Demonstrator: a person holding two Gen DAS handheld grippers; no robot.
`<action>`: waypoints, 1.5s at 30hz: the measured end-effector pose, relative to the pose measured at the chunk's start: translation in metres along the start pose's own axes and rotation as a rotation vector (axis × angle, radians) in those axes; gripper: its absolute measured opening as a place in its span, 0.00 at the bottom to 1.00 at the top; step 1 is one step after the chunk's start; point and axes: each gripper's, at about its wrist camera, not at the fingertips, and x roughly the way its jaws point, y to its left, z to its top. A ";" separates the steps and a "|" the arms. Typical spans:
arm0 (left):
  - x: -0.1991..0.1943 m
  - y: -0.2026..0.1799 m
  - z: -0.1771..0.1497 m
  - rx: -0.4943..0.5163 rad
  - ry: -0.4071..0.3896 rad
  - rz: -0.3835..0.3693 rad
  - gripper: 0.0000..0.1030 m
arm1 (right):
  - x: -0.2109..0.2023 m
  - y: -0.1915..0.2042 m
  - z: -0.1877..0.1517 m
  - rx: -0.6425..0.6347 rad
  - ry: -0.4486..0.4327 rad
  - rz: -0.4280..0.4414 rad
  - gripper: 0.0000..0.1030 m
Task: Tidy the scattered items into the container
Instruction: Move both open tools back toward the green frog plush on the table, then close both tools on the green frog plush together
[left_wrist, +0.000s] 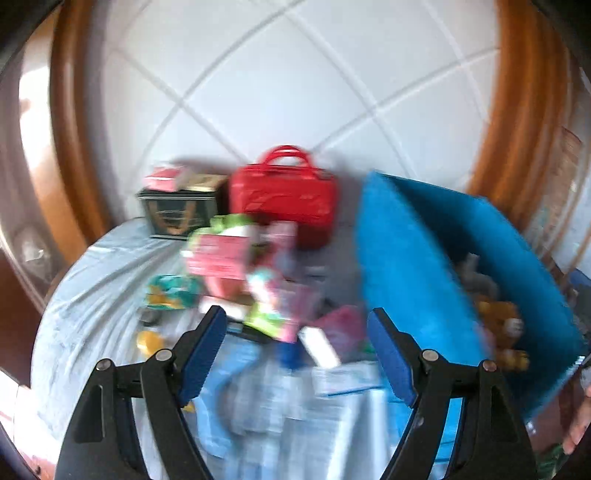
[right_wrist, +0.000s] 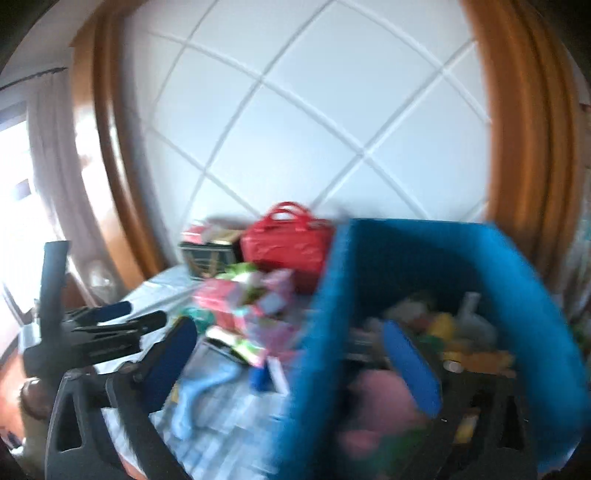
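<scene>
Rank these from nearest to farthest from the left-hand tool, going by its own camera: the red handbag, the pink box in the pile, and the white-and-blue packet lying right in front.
1. White-and-blue packet: lowest in view, lying between the open jaws of the left gripper.
2. Pink box: mid-pile, slightly left.
3. Red handbag: at the back, against the white wall.

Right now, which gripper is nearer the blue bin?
Right. The right gripper straddles the blue bin's near wall, one finger over its contents. The left gripper hangs beside the bin over the scattered pile, jaws open and empty.
</scene>
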 end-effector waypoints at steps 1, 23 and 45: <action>0.010 0.025 0.003 0.000 0.011 0.034 0.76 | 0.014 0.021 0.002 -0.001 0.005 0.008 1.00; 0.272 0.239 0.111 -0.082 0.181 0.070 0.76 | 0.385 0.057 0.024 0.208 0.395 -0.143 1.00; 0.522 0.209 0.099 -0.080 0.416 0.028 0.98 | 0.658 0.079 0.012 -0.032 0.547 -0.135 1.00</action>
